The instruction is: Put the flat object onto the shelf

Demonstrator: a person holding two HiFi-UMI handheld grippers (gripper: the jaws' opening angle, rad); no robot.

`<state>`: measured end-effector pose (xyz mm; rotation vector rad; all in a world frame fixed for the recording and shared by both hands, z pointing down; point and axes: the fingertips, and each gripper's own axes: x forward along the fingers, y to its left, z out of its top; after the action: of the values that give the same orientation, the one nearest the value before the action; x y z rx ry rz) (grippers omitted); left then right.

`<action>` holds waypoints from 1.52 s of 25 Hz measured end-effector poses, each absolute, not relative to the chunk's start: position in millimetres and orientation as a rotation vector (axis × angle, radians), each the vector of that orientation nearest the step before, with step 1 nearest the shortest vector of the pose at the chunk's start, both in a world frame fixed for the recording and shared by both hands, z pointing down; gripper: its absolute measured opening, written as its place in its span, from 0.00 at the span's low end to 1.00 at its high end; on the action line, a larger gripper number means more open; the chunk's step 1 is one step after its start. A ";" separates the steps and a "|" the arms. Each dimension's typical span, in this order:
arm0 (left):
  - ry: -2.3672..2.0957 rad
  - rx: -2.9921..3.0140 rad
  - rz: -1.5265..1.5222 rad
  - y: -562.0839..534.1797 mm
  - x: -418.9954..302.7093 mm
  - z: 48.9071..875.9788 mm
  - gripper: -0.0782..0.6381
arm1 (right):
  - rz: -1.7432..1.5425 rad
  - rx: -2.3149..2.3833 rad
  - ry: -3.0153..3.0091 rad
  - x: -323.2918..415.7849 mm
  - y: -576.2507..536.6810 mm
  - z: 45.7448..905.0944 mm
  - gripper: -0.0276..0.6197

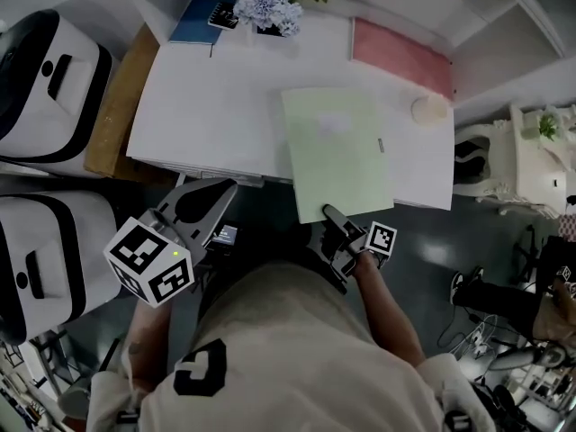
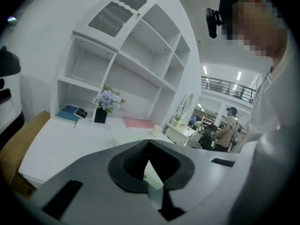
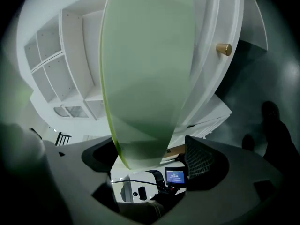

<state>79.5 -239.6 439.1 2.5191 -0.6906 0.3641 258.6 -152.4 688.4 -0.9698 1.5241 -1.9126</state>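
Observation:
A pale green flat folder point(image 1: 337, 151) lies on the white desk point(image 1: 216, 106), its near end hanging over the front edge. My right gripper point(image 1: 331, 216) is at that overhanging corner. In the right gripper view the folder point(image 3: 145, 69) reaches in between the wide-apart jaws of my right gripper point(image 3: 150, 158), and the right pad point(image 3: 201, 158) stands off it. My left gripper point(image 1: 225, 192) hovers by the desk's front edge, left of the folder, its jaws point(image 2: 149, 144) shut and empty. The white shelf unit point(image 2: 140, 46) rises at the back of the desk.
On the desk's far side are a blue notebook point(image 1: 196, 19), a vase of flowers point(image 1: 270, 5), a pink folder point(image 1: 400, 57) and a small cream round thing point(image 1: 430, 108). A brown board point(image 1: 117, 97) and white-and-black machines point(image 1: 45, 79) flank the left. A gold drawer knob point(image 3: 225, 49) shows under the desk.

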 end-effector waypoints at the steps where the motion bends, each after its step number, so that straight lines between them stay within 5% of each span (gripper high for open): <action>1: -0.697 2.517 0.360 -240.3 76.8 439.2 0.13 | -1.894 -0.964 1.534 258.8 -154.2 687.7 0.69; 16: -0.694 2.522 0.341 -235.1 78.3 437.3 0.13 | -1.812 -0.816 1.584 255.0 -175.9 679.3 0.68; 20: -0.701 2.515 0.329 -233.9 71.6 439.9 0.13 | -1.793 -0.816 1.610 250.6 -180.6 675.5 0.56; 38: -0.766 2.515 0.297 -243.7 47.7 438.6 0.13 | -1.814 -0.875 1.569 246.0 -181.5 666.2 0.52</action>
<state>47.7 -243.7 438.6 2.5151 -0.7663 0.2966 246.0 -181.5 666.2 -0.8746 1.5691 -1.8136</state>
